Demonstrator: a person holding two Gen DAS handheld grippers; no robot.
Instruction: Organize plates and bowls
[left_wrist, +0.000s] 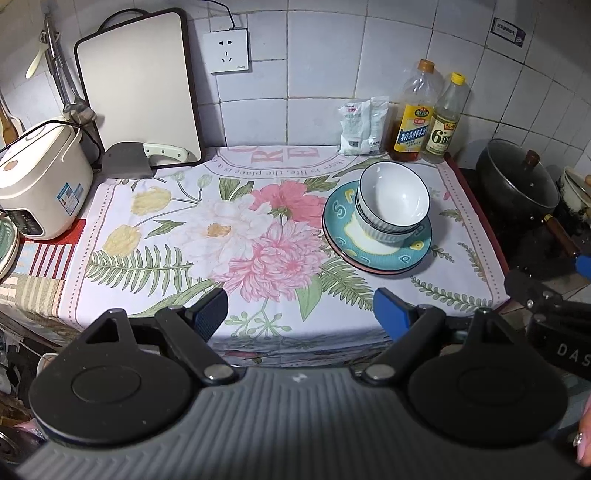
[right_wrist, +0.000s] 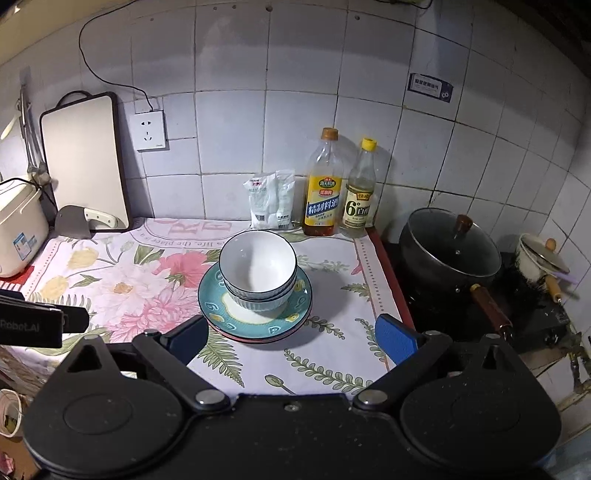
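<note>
Bowls (right_wrist: 258, 269) two nested, plates (right_wrist: 221, 317) two stacked, both claws open

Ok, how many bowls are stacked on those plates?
2 show: the top bowl nests inside a lower bowl, both standing on the teal plate. A third could be hidden between them.

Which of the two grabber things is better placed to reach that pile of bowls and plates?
Probably the right. The right gripper faces the bowls and plates almost head-on, open. From the left gripper, also open, the stack sits off to its right.
</note>
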